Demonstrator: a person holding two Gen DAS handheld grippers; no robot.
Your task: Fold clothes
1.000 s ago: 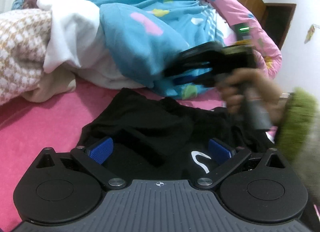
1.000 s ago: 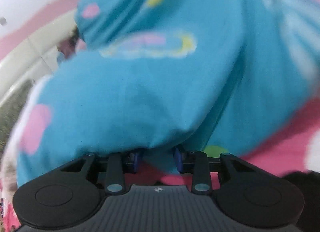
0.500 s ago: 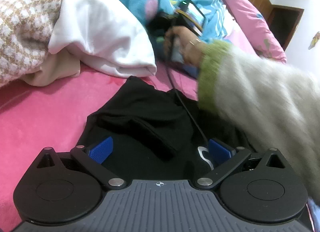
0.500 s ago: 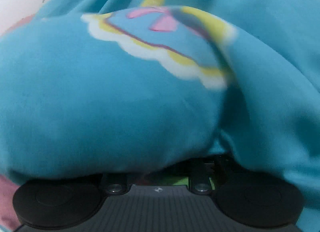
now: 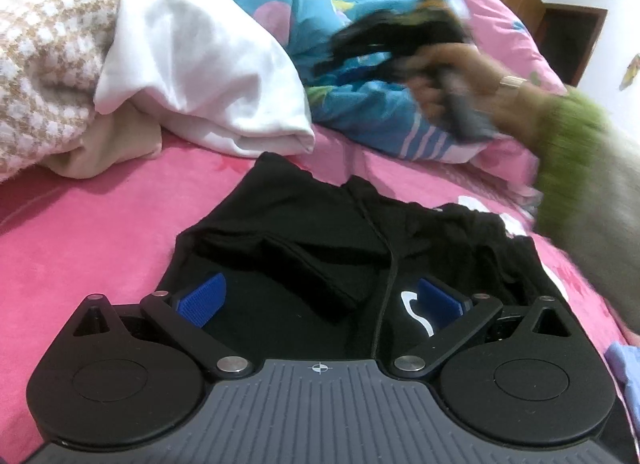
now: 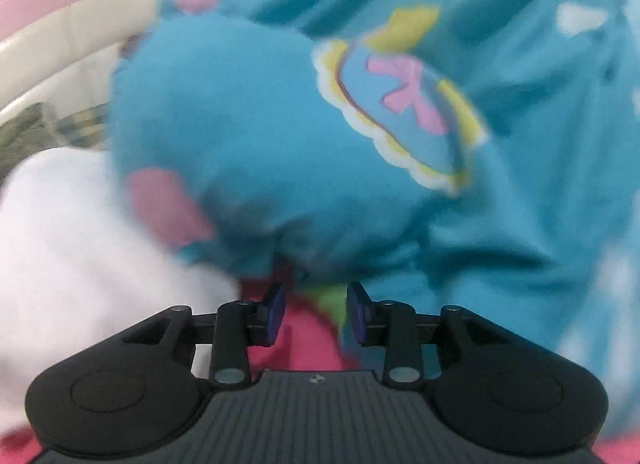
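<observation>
Left gripper [image 5: 320,298] at lower centre of its view, blue-padded fingers [image 5: 202,298] spread wide and holding nothing, poised just over a crumpled black garment with a white logo [image 5: 304,232] lying on the pink plush bedspread [image 5: 88,232]. Right gripper [image 6: 316,314] — jaws partly apart, a visible gap between the pads — with the edge of the blue cartoon-print quilt [image 6: 280,144] between or just beyond its tips; contact cannot be told. In the left view's upper right, a blurred hand [image 5: 452,68] in a green-cuffed sleeve [image 5: 568,144] grips that tool, angled toward the quilt. A white folded blanket [image 5: 192,76] lies at upper left.
</observation>
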